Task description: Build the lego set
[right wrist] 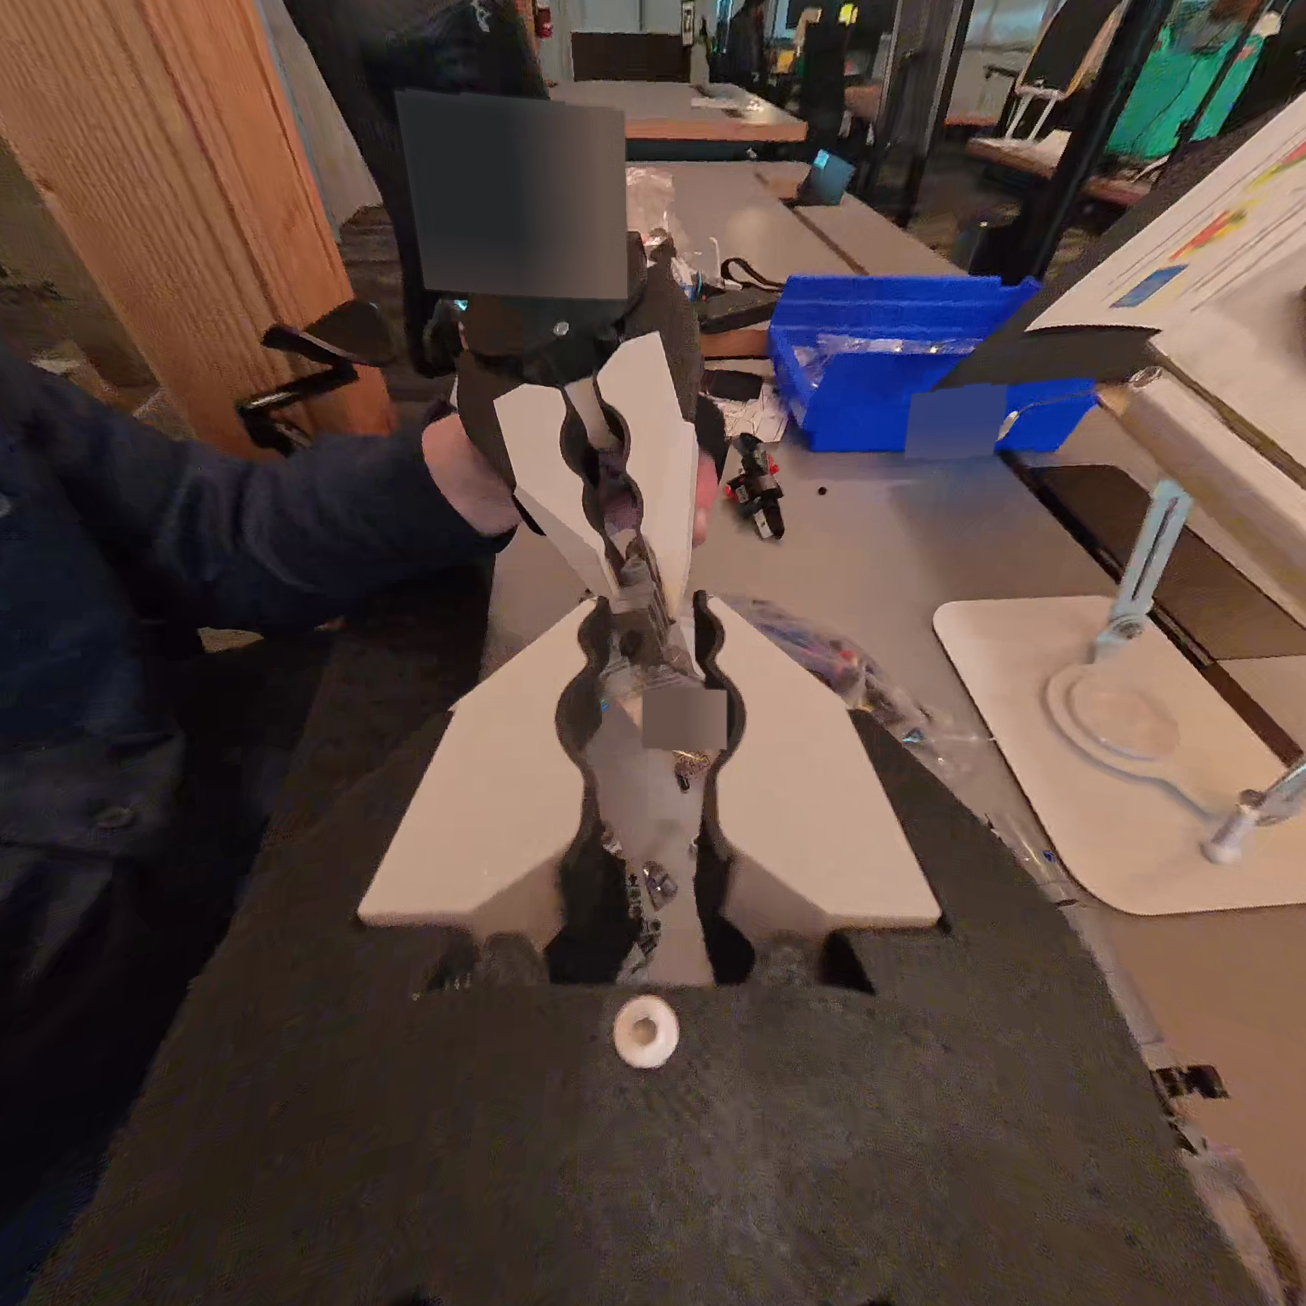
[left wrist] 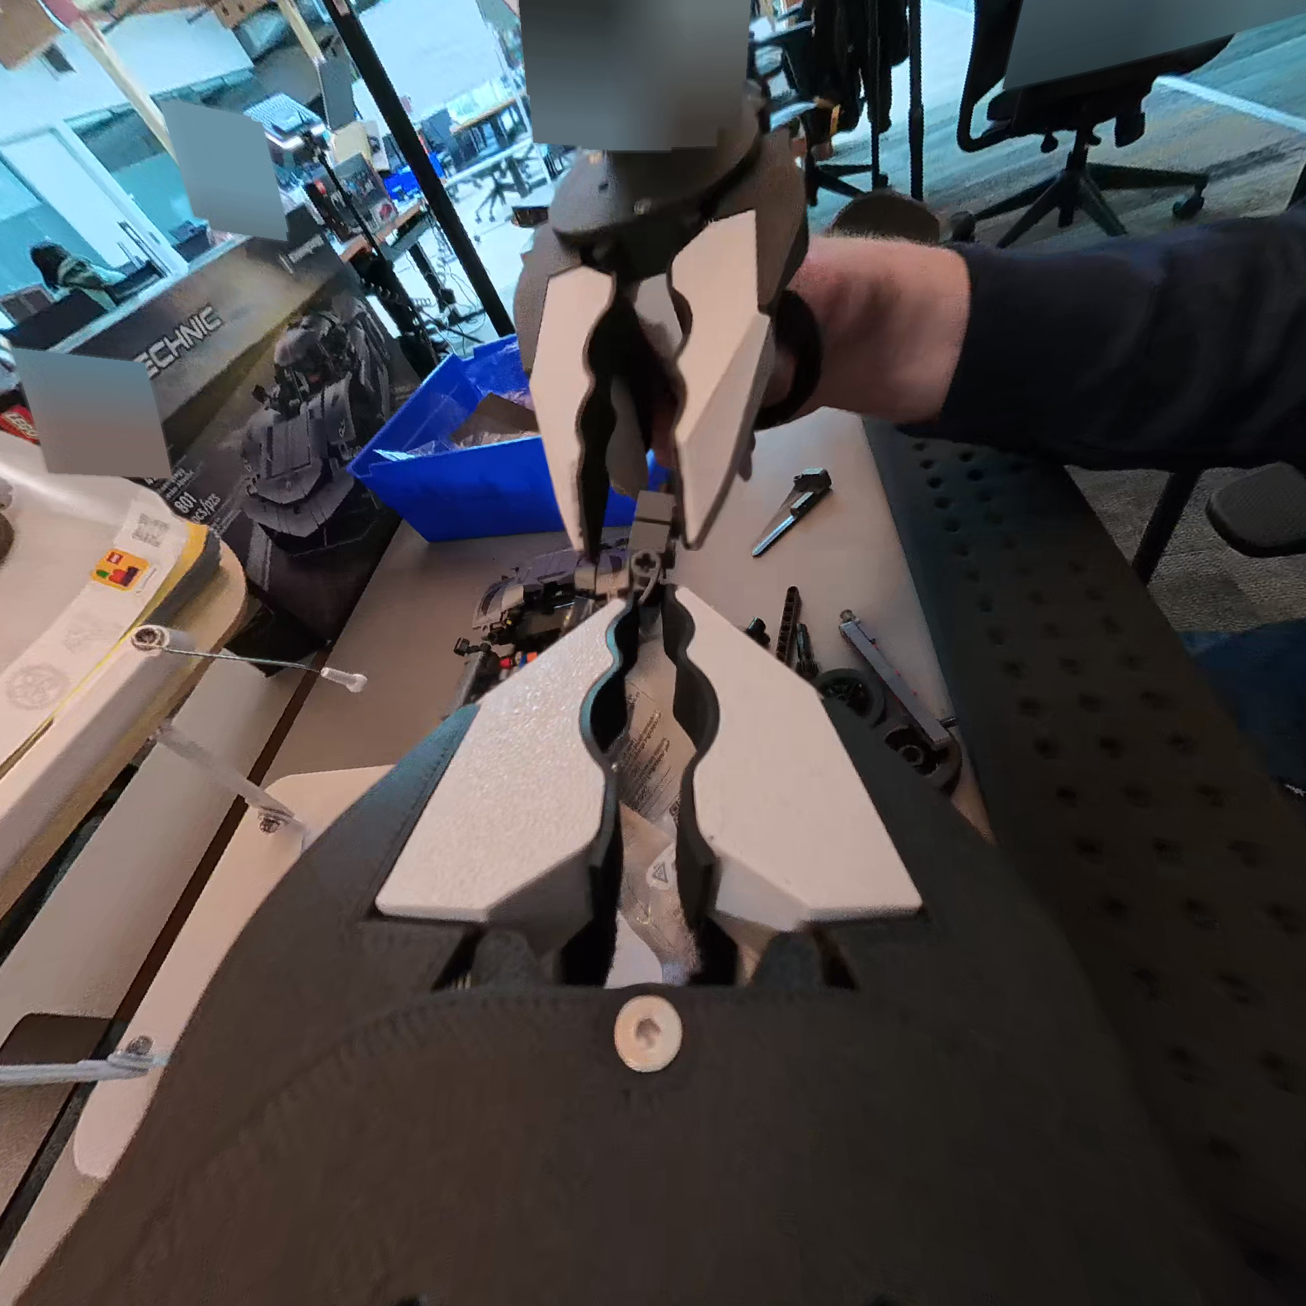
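Note:
A small dark grey Lego assembly (left wrist: 646,565) with a cross hole hangs in the air between both grippers, and a grey block (left wrist: 654,519) sits on top of it. My left gripper (left wrist: 646,597) reaches up from below and is shut on its lower end. My right gripper (left wrist: 636,544) comes from above, and its fingers flank the block and the assembly's left part. In the right wrist view the assembly (right wrist: 639,629) sits between my right gripper's tips (right wrist: 650,604), with the left gripper (right wrist: 639,583) pinching it from the far side. Both views are blurred at the tips.
On the table are a partly built dark model (left wrist: 523,608), a blue bin (left wrist: 480,487), loose beams and a wheel (left wrist: 848,689), and a pointed dark part (left wrist: 791,509). The set's box (left wrist: 283,424) stands at the left. A black and red subassembly (right wrist: 760,487), a parts bag (right wrist: 848,671) and a white stand base (right wrist: 1131,742) are close by. My two grippers' fingertips are within a few centimetres of each other. Left tips and right tips are each some 20 centimetres from the wheel (left wrist: 848,689).

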`<state>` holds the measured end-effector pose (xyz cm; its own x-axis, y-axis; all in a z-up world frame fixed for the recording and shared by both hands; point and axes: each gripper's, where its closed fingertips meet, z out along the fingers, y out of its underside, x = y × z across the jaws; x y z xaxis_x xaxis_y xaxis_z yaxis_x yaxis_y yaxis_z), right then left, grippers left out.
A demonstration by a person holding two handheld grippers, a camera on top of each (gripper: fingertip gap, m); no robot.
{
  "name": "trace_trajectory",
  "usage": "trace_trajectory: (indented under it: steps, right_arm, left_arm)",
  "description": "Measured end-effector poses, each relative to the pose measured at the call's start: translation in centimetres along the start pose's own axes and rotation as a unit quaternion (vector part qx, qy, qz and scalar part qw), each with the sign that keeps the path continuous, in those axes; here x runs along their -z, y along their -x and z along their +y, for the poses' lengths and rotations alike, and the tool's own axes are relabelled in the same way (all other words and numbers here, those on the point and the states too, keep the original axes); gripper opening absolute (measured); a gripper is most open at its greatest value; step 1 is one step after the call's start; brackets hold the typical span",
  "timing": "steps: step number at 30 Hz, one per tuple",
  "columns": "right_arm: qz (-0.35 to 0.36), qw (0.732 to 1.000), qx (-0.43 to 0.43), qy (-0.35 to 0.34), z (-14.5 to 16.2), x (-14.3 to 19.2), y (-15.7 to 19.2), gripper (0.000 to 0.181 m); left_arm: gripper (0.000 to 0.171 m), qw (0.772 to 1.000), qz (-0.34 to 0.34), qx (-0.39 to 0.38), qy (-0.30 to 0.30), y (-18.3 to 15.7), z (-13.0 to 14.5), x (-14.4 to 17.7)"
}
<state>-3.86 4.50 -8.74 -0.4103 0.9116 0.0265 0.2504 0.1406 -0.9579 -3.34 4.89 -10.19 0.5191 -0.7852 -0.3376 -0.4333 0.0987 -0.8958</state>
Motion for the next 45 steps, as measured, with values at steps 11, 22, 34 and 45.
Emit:
trace_trajectory:
  steps: [11,22,34,45]
  right_arm:
    - [0.03,0.999,0.015,0.01,1.0,0.4,0.5,0.01]
    - [0.048,0.998,-0.031,0.033,2.9,4.1,0.4,0.01]
    - [0.058,0.996,-0.064,0.034,7.2,3.3,0.6,0.01]
    - [0.064,0.995,-0.069,0.023,7.5,3.3,0.1,0.01]
  left_arm:
    - [0.002,1.0,0.018,0.006,-0.001,-0.5,0.4,-0.3]
    - [0.0,0.997,0.048,0.051,-0.042,0.2,-0.5,1.2]
    - [0.0,0.995,0.026,0.013,0.092,-0.4,3.5,0.0]
    - [0.012,0.915,-0.151,-0.071,0.367,4.3,9.9,0.1]
